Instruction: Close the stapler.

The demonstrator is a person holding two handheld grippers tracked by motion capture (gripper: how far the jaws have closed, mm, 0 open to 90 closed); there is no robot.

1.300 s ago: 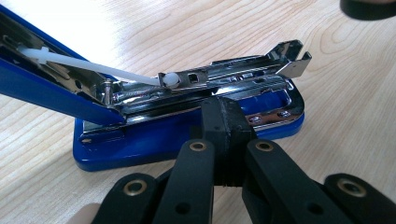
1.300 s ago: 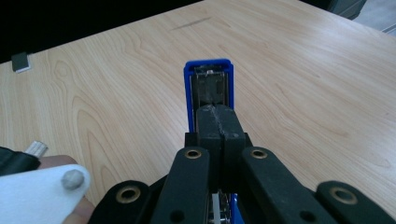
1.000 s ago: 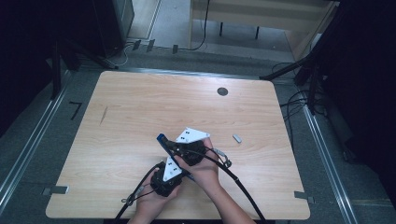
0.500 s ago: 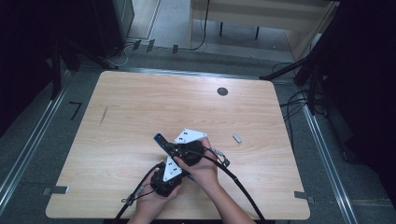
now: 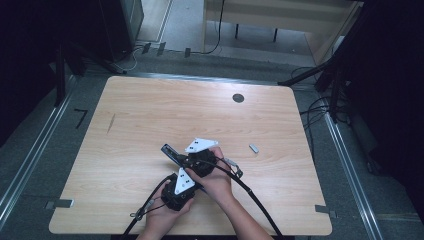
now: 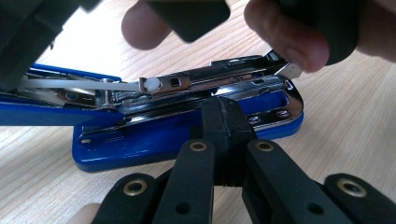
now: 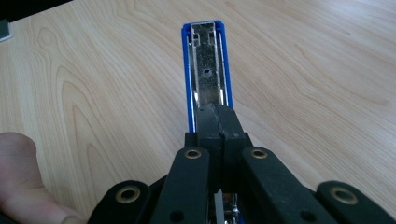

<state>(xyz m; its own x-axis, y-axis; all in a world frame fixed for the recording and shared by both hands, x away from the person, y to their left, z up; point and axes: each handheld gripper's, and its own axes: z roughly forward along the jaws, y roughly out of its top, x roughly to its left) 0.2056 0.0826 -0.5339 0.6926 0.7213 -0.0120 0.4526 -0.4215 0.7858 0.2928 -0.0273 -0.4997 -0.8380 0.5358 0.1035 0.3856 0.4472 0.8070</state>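
Barely anything has shifted over the last second: both hands stay bunched at the near middle of the desk (image 5: 125, 110), working an opened blue stapler (image 6: 187, 126). The left gripper (image 6: 223, 112) has its jaws clenched together, their tip against the stapler's base beside the metal magazine. The right gripper (image 7: 219, 123), jaws likewise clenched, rests on the swung-open top arm. A small metal piece (image 5: 254, 148) lies apart to the right, so reloading looks unfinished.
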